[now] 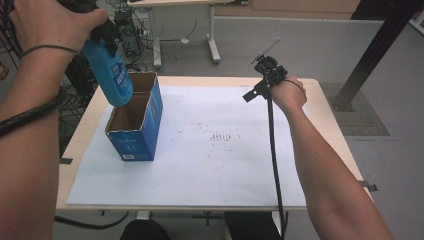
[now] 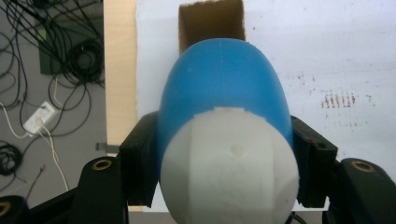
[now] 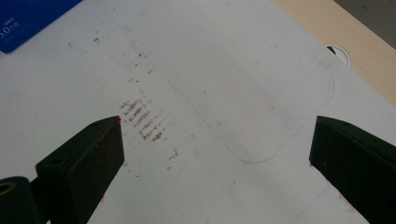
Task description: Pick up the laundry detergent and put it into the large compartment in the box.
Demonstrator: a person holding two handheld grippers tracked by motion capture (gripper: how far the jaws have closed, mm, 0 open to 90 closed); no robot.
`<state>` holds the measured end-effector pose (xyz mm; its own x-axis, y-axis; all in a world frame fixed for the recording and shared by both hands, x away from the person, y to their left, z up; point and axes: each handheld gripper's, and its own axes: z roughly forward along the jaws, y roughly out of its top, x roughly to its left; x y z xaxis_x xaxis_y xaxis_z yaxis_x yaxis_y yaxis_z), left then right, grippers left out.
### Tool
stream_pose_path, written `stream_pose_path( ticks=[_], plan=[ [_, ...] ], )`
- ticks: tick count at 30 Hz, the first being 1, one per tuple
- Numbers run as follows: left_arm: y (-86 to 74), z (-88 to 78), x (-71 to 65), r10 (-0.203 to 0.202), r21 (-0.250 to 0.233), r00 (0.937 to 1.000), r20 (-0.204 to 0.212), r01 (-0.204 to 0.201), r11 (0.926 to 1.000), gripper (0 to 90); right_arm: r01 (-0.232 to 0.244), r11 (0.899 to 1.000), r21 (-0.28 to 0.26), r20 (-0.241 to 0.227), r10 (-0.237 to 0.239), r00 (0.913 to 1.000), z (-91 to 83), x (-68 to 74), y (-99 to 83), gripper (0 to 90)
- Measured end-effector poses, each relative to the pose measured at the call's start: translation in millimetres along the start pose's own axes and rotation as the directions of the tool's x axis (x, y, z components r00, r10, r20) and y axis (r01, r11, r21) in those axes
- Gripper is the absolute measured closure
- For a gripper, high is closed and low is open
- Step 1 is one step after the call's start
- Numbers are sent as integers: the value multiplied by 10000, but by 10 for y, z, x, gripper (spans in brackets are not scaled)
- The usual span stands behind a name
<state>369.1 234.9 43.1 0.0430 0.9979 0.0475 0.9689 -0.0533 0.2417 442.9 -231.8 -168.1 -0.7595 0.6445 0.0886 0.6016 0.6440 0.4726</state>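
A blue bottle [image 1: 114, 76] with a white cap hangs neck-up over the open top of a blue cardboard box [image 1: 136, 131] at the table's left. My left gripper [image 1: 104, 41] is shut on the bottle's upper part. In the left gripper view the black jaws clamp both sides of the bottle [image 2: 219, 79], my left gripper [image 2: 224, 154] looks down past the white cap, and the box's open top [image 2: 212, 23] lies beyond the bottle's base. My right gripper [image 1: 262, 80] rests at the table's far right, held in a hand. My right gripper [image 3: 215, 140] stands wide open over the white sheet, nothing between its jaws.
A white sheet [image 1: 210, 165] with reddish smudges [image 3: 142, 119] covers the wooden table [image 1: 330, 125]. A corner of the blue box [image 3: 28, 23] and a cable hole [image 3: 338, 53] in the tabletop lie ahead of the right gripper. Cables and desk legs are on the floor beyond.
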Motion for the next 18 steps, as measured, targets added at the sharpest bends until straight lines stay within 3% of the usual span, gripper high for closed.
stream_pose_path(
  ticks=[7,13,18],
  plan=[
    [-41,188,65,-147,-8,9997,183,147,9999,379,-4,10000,-10,52,4,10000,-16,6,-9,31],
    [-59,312,48,-121,16,9999,-8,121,9999,379,-70,10000,-15,54,70,10000,-22,-4,-21,32],
    [-52,494,91,-181,271,9995,254,174,9995,379,-61,10000,-13,18,61,10000,-20,-9,-24,32]
  ],
)
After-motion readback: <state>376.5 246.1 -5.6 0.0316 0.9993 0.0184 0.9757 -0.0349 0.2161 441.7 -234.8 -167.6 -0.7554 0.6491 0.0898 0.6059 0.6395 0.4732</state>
